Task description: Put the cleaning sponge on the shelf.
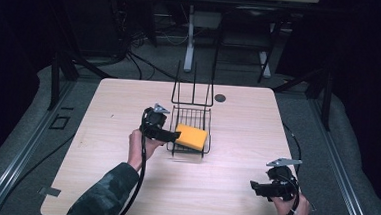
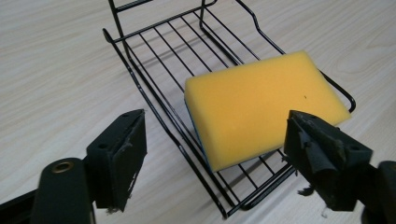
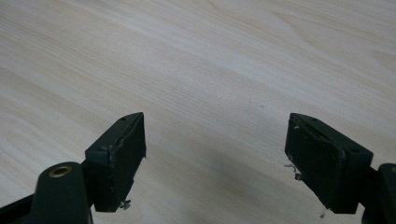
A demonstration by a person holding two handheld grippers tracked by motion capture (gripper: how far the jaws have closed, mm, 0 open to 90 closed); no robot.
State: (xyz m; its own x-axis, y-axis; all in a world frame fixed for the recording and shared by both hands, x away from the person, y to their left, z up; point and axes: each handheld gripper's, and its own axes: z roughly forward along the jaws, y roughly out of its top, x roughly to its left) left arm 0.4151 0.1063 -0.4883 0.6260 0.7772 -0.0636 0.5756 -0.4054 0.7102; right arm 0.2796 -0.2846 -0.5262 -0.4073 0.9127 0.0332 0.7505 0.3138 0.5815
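One sponge [image 1: 192, 136] – one wire basket [image 1: 205, 116] (black) – two grippers.

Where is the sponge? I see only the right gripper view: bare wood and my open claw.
Observer: The sponge lies in a black wire rack at the middle of the table.
Operator: Does the left claw hold it?
Observer: No. The left claw is open, and its pads stand clear of the sponge on both sides.
Operator: Which face of the sponge is up?
Observer: The yellow face; a thin blue layer shows under it.
Operator: How far is my claw from the rack?
Observer: The right claw is well apart from it, near the table's front right corner.
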